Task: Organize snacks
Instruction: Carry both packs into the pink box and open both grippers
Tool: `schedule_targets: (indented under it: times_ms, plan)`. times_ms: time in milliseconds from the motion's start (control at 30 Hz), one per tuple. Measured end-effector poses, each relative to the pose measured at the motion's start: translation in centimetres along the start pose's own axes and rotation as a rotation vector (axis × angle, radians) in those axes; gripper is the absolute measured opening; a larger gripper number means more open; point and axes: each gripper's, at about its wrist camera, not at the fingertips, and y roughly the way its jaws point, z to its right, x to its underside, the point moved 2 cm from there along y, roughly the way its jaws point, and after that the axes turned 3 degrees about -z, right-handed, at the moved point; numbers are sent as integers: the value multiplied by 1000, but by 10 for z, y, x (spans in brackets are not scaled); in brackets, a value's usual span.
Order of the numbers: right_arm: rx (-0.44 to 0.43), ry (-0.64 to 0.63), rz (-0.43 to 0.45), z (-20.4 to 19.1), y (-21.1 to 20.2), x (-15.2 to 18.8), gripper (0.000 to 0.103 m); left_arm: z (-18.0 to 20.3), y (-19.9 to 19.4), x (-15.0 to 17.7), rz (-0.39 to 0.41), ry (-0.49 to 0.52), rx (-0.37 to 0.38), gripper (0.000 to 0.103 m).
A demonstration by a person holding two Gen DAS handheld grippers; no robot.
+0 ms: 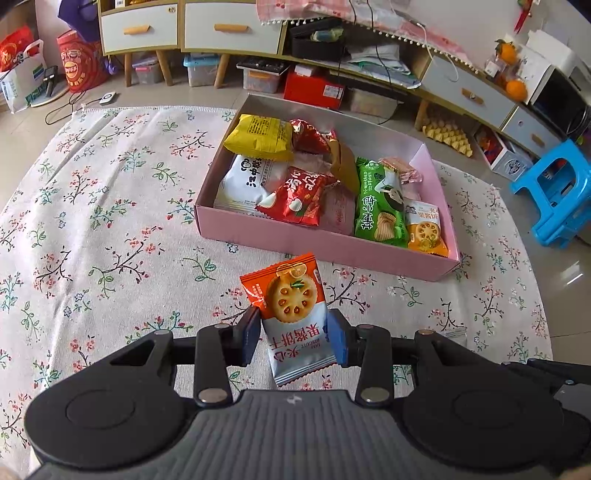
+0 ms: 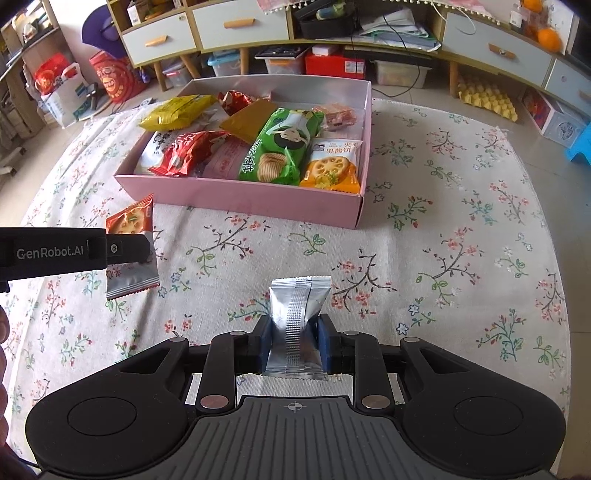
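My left gripper [image 1: 295,338] is shut on an orange-and-white biscuit packet [image 1: 291,314], held above the floral cloth in front of the pink box [image 1: 325,254]. It shows at the left of the right wrist view [image 2: 144,254], still on that packet [image 2: 129,221]. My right gripper [image 2: 295,343] is shut on a silver packet [image 2: 297,317] with its back seam facing me, near the table's front. The pink box [image 2: 258,201] holds several snack packets, among them a green chips bag [image 2: 277,147], a yellow bag [image 1: 258,138] and a red bag [image 1: 299,197].
The floral tablecloth [image 1: 110,240] covers the round table. Behind the table stand cabinets with drawers [image 1: 229,33], storage boxes on the floor, red gift bags [image 1: 79,62] at left and a blue stool [image 1: 557,192] at right.
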Motion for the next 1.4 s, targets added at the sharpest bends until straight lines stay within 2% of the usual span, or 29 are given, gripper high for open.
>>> schedule_targets:
  times_ms: [333, 533, 833, 1067, 1233, 1300, 1333, 1367, 1400]
  plan:
    - [4, 34, 24, 7, -4, -3, 24, 1, 0, 0, 6, 8, -4, 36]
    - [-3, 82, 68, 15, -12, -9, 24, 4, 1, -1, 10, 20, -6, 36]
    - [-17, 187, 129, 31, -18, -24, 24, 4, 2, -21, 88, 27, -26, 36]
    - [-63, 310, 162, 51, -11, -42, 24, -4, 15, -39, 131, 36, -46, 36]
    - [-85, 377, 163, 59, -2, -52, 24, -15, 17, -52, 140, -13, -1, 36]
    - [-90, 382, 177, 56, 0, -60, 25, -19, 15, -64, 164, -58, 46, 36]
    - [-101, 386, 201, 54, 0, -67, 25, -20, 15, -71, 186, -73, 78, 37]
    - [-127, 393, 240, 52, -1, -74, 30, -19, 15, -78, 206, -76, 106, 37]
    - [-146, 402, 283, 48, -2, -80, 32, -18, 16, -83, 222, -81, 124, 43]
